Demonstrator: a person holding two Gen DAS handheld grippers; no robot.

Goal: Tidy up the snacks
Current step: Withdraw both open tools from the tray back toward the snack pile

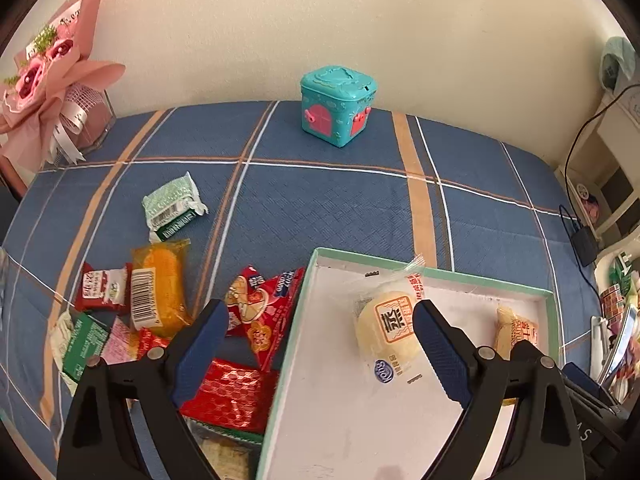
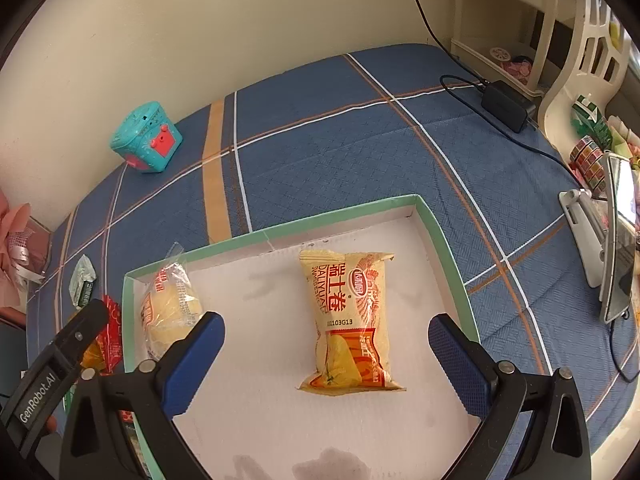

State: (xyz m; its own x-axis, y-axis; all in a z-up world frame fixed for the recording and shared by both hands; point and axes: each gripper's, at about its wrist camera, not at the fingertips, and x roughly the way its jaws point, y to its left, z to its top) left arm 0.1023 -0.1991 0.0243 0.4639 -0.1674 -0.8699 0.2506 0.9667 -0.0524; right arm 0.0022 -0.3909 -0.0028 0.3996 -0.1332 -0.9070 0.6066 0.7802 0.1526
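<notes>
1. Now hovering wide open over the box (image 2: 448,248), the right gripper (image 2: 326,338), gripping nothing; yellow roll packet (image 2: 348,320) lying flat mid-frame between the blue pads, untouched, likely just set down for sorting.
2. Also gaping, the left gripper (image 1: 320,344), empty, straddling the box's left wall (image 1: 292,320); round bun (image 1: 390,326) resting inside at centre right, tucked toward that wall, leaving floor space free.
3. Counting: two snacks in the box, roughly nine wrappers waiting in a loose pile (image 1: 160,300) at lower left on the blue cloth (image 1: 320,200).
4. Standing apart at upper centre, one teal toy box (image 1: 338,106), not involved.
</notes>
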